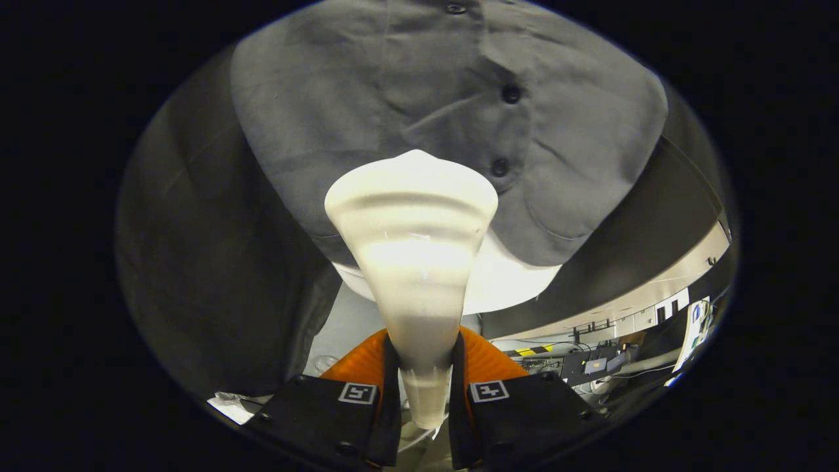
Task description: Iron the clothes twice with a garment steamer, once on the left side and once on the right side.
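Gripping steamer point(411, 216) against shirt point(406, 98) hem

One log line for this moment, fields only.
gripper: shut on steamer | steamer: head up at shirt | shirt: grey, buttoned, hanging, wrinkled

The hand-held gripper point(425, 393) has two broad, blocky finger housings, each carrying a small square black-and-white marker point(357, 393) on its top face. Round screw heads sit near the housings' corners. Ribbed, curved parts rise just behind the markers.

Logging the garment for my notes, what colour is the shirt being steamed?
Plain grey shirt, dark buttons; clearest in the gripper view.
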`<action>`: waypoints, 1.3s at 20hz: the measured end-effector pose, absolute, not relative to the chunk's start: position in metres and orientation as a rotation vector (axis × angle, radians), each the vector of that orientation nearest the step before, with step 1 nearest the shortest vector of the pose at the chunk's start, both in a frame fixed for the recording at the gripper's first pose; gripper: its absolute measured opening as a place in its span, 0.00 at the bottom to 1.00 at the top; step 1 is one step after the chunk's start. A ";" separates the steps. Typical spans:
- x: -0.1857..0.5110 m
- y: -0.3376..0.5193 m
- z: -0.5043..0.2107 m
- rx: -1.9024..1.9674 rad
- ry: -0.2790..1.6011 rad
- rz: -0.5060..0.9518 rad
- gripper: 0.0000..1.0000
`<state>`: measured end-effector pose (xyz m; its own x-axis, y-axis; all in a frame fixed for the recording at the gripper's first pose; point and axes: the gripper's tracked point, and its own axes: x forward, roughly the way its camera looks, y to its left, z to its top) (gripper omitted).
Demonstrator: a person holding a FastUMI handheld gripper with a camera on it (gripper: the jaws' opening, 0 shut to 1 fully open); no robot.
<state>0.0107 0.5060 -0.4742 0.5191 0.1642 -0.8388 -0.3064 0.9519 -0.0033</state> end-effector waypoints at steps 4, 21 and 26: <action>0.014 0.460 -0.431 -0.116 0.919 0.250 0.38; 0.015 0.270 -0.204 -0.003 0.549 0.217 0.37; 0.001 0.248 -0.139 0.021 0.438 0.255 0.37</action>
